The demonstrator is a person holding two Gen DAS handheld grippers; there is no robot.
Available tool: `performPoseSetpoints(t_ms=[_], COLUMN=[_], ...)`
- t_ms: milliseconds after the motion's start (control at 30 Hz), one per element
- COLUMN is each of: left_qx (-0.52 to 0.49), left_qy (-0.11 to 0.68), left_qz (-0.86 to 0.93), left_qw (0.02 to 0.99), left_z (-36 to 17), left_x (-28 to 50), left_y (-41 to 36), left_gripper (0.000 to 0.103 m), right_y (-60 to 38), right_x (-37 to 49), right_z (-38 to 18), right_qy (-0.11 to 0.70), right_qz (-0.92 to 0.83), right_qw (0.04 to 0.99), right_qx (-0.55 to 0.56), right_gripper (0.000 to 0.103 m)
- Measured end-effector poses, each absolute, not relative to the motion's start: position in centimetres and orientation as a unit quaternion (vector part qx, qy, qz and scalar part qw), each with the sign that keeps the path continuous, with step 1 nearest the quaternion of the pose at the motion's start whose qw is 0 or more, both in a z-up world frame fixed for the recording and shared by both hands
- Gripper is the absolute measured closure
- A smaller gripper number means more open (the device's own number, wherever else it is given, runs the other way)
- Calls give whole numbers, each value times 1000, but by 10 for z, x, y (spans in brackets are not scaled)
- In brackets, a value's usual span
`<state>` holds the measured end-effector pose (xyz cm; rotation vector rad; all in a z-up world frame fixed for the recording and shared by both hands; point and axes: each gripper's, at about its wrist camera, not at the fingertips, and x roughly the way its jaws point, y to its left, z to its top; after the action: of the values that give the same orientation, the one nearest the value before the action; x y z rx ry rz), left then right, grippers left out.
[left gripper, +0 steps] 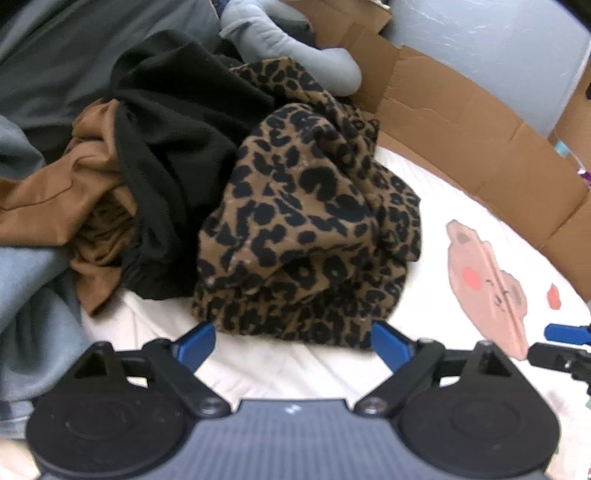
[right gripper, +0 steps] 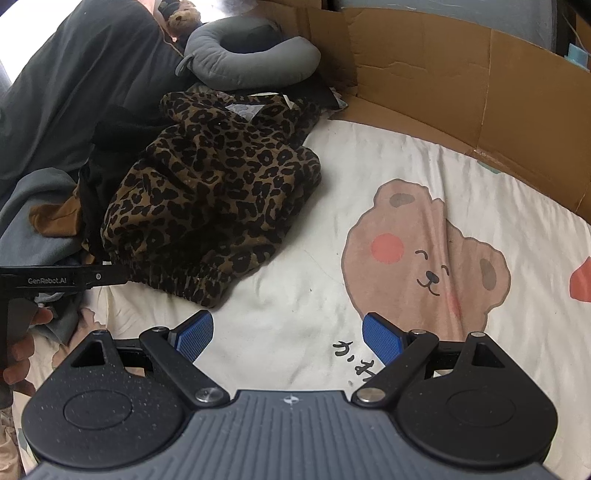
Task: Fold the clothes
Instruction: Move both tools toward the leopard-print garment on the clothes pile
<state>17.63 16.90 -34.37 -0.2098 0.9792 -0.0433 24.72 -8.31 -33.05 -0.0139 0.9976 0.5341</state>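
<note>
Nearest the left wrist camera, the left gripper [left gripper: 293,338] hangs with its blue pads [left gripper: 195,341] spread wide, nothing between them; they sit just above the white bedsheet [left gripper: 280,373] at the near hem of the leopard-print garment [left gripper: 306,221], not touching the cloth as far as can be told. The right gripper [right gripper: 288,338] is likewise wide open and empty, its blue fingertips [right gripper: 380,338] over bare sheet, beside some dark printed characters [right gripper: 354,363] and the lower edge of a printed bear face [right gripper: 424,251]. At the left edge of the right wrist view a hand [right gripper: 18,354] grips the black handle of the other tool. The leopard-print garment lies crumpled in a heap on the sheet, left of the bear print, with a gathered elastic hem toward the cameras. Pressed against its left side are a black garment [left gripper: 173,140] and a tan-brown garment [left gripper: 74,192], bunched together; a grey-blue cloth [left gripper: 29,295] lies further left. Behind the pile rests a grey curved cushion [right gripper: 251,51], and a dark grey blanket [right gripper: 81,81] slopes up to the left. A small teddy bear [right gripper: 183,16] sits at the top, partly cut off. A brown cardboard wall [right gripper: 443,74] runs along the far edge of the sheet.
</note>
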Motion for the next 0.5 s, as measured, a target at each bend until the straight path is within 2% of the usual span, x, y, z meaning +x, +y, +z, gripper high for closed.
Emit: performPoseSetpoints(t_ms=[500], left_qx=[-89], left_qy=[492], left_qz=[-101], left_qw=[860], left_z=[-356], left_x=[161], left_y=[154], left_gripper=[4], right_y=[-70], right_x=[247], right_z=[-341], right_qy=[477], right_qz=[267], right_qw=[837], right_qx=[-12], right_gripper=[11])
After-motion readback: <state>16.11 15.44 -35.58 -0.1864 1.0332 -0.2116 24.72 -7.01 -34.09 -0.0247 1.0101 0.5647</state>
